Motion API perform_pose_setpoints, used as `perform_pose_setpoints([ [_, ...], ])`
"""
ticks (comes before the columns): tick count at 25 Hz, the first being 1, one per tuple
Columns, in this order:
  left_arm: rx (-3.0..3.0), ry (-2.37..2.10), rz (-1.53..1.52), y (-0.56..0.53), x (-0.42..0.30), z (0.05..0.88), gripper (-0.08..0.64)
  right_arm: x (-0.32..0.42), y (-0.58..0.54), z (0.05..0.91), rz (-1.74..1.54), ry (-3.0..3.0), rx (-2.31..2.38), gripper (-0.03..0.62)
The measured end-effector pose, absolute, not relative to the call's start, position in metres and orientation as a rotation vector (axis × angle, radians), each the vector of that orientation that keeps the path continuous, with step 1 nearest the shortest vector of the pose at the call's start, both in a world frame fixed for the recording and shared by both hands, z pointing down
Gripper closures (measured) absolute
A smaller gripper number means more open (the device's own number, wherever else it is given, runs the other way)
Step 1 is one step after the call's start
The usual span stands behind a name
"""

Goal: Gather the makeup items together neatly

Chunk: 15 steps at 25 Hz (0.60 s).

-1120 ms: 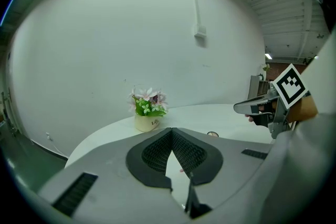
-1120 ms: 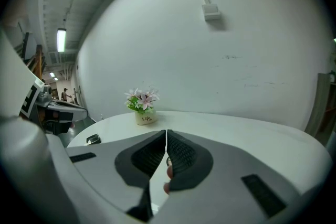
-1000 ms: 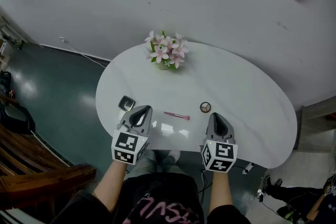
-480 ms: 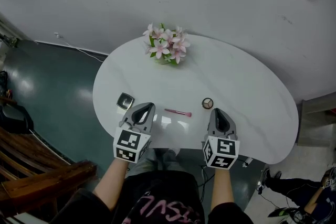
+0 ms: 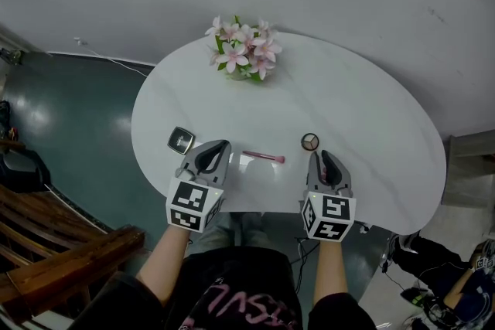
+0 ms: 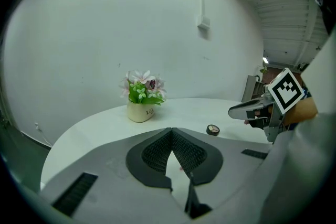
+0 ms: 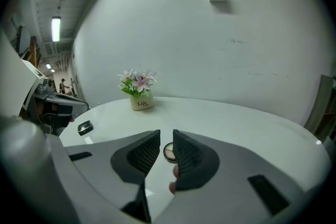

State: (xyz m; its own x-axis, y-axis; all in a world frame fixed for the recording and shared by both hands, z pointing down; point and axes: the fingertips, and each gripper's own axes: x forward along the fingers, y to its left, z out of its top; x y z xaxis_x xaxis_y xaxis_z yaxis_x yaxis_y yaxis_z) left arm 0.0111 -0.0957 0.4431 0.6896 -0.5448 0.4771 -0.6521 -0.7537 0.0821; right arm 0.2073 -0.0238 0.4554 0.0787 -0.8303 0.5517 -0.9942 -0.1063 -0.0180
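On the white table [image 5: 371, 127] lie a square dark compact [image 5: 181, 141], a pink brush [image 5: 263, 158] and a round compact [image 5: 310, 141]. My left gripper [image 5: 213, 153] hovers at the near edge between the square compact and the brush, its jaws shut on nothing [image 6: 171, 132]. My right gripper [image 5: 322, 163] is just short of the round compact. Its jaws have just been opening and stand slightly apart [image 7: 166, 140]. Nothing is pressed between them. The round compact [image 7: 168, 152] shows on the table through the gap.
A small pot of pink flowers [image 5: 244, 52] stands at the table's far side. A wooden bench [image 5: 54, 259] is on the floor to the left. Cables and a person's shoes [image 5: 433, 305] lie at the lower right.
Both grippers have come down and forward over the table's near edge, closer to the brush and the round compact.
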Motion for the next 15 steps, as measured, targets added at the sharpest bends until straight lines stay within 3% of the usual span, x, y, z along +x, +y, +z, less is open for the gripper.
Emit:
perform_pose_setpoints([
  [15, 2.619, -0.901, 0.683, -0.106, 0.028, 0.471, 0.549, 0.213, -0.038, 0.492, 0.684, -1.774, 1.917, 0.379],
])
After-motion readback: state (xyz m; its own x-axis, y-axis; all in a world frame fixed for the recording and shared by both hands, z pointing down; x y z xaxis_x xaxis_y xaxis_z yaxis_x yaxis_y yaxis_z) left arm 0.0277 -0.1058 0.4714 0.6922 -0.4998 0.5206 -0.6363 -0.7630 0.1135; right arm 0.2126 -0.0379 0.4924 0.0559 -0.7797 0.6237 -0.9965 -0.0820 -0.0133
